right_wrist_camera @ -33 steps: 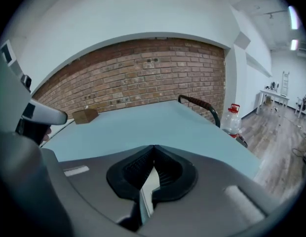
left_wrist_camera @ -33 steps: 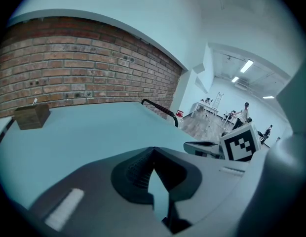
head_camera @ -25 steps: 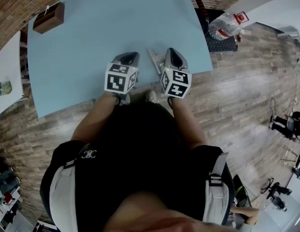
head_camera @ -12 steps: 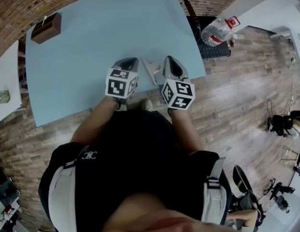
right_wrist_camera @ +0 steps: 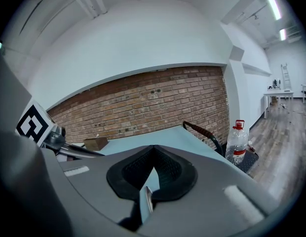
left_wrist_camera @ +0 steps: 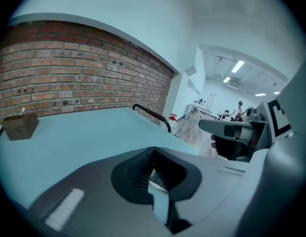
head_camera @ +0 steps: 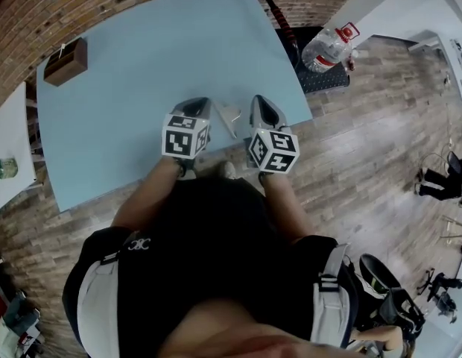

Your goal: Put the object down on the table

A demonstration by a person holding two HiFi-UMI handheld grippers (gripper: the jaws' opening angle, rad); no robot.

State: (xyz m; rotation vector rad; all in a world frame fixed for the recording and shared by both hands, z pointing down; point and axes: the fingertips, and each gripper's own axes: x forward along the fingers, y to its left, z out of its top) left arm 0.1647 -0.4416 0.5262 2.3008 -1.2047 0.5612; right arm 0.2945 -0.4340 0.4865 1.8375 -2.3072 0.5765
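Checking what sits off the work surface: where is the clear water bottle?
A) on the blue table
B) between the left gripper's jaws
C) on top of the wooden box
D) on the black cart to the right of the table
D: the water bottle stands on the black cart, past the right edge of the blue table.

Bright, even indoor light fills all three views. Ceiling strip lights (left_wrist_camera: 237,66) glow in the far room of the left gripper view and burn out to white at the upper right of the right gripper view. The pale blue table (head_camera: 141,58) is lit flatly. The person's dark shirt (head_camera: 209,252) sinks into near black with little detail. A small glint sits on the thin metal piece (left_wrist_camera: 158,182) in the claw of the left gripper (left_wrist_camera: 155,174). Fisheye distortion bows the brick wall (right_wrist_camera: 143,100) and the table's edges. Black corners ring both gripper views, and the claw bodies nearest the lens look soft.
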